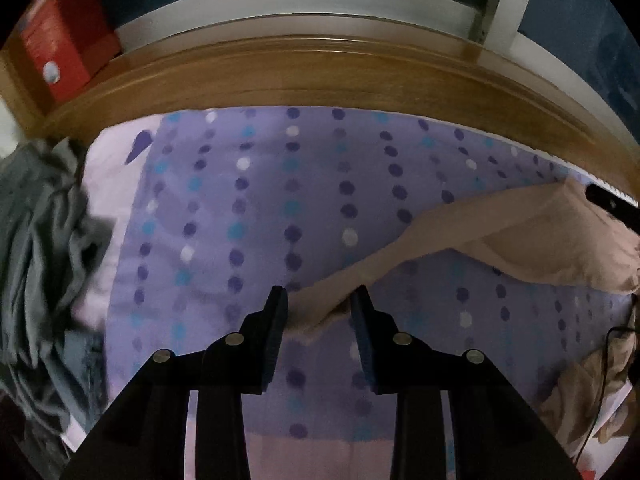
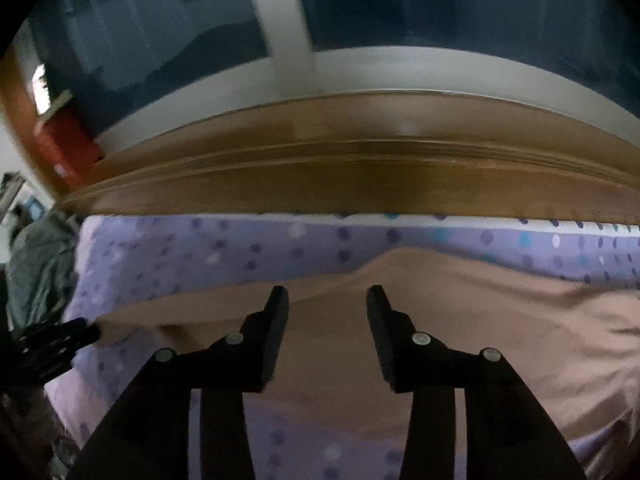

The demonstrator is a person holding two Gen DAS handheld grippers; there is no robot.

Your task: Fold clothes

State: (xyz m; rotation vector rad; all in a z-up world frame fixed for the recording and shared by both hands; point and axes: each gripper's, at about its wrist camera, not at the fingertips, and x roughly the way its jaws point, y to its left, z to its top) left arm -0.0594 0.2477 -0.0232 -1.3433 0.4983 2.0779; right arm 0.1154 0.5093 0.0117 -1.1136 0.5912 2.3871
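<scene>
A beige garment (image 1: pixel 520 240) lies on the purple dotted bedsheet (image 1: pixel 260 200), with one long narrow end stretched left. My left gripper (image 1: pixel 320 300) is open, and that narrow end (image 1: pixel 320 312) lies between its fingers. In the right wrist view the garment (image 2: pixel 460 320) spreads wide across the sheet (image 2: pixel 200 252). My right gripper (image 2: pixel 327 300) is open just above the garment's middle. The left gripper (image 2: pixel 60 338) shows at the far left, at the garment's tip.
A grey crumpled garment (image 1: pixel 36 260) lies at the bed's left edge. A wooden headboard ledge (image 1: pixel 320 76) runs along the far side, with a red box (image 1: pixel 56 40) on it. More beige cloth and a black cable (image 1: pixel 600 380) lie at the right.
</scene>
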